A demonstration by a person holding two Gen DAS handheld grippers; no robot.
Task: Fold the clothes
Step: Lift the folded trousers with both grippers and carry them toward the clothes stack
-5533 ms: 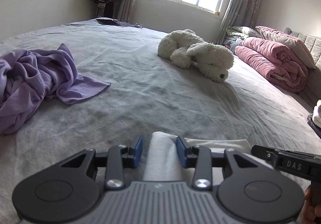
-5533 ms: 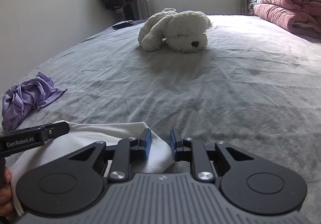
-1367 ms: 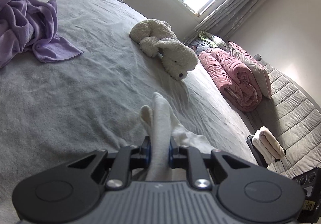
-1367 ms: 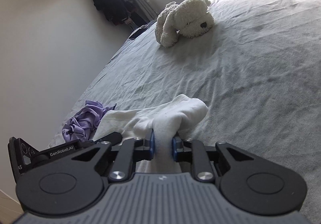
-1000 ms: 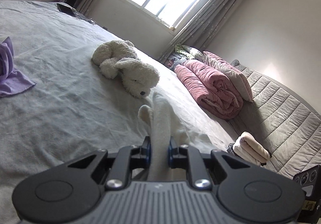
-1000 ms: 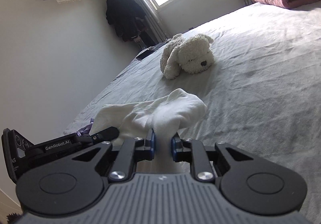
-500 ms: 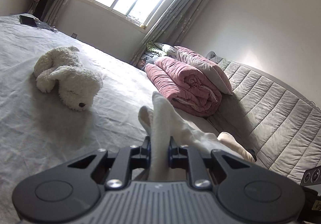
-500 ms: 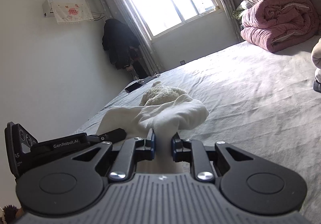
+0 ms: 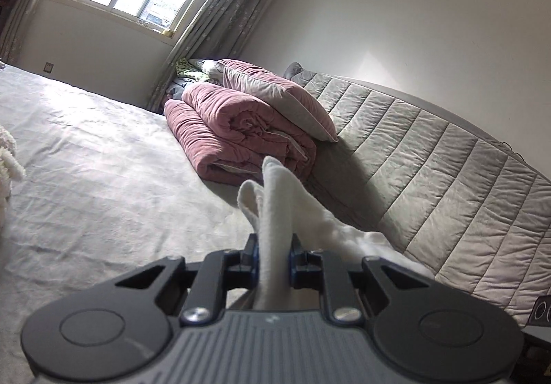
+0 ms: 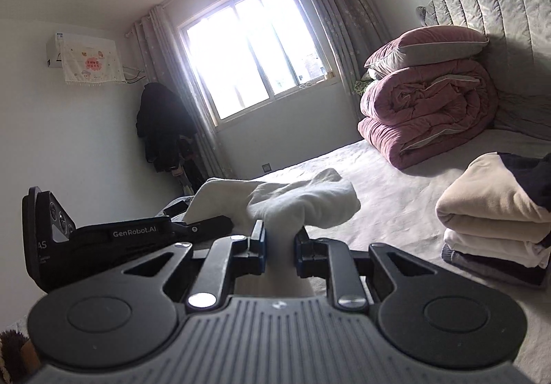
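Grippers, 2, both clenched on 1 white garment (image 9: 275, 211): left gripper (image 9: 273, 255) pinches an upright fold, right gripper (image 10: 280, 248) a bunched end (image 10: 303, 201). Garment hangs between them, lifted off the grey bed (image 9: 103, 170). Handling, judged: light, soft, limp, prone to sag; best held at edges or corners. Near right: stack of folded clothes (image 10: 496, 208), a likely destination. Far right: rolled pink quilt (image 10: 430, 115) with pillow (image 10: 427, 43), against padded headboard (image 9: 447, 177). Nothing visibly bars the way to the stack.
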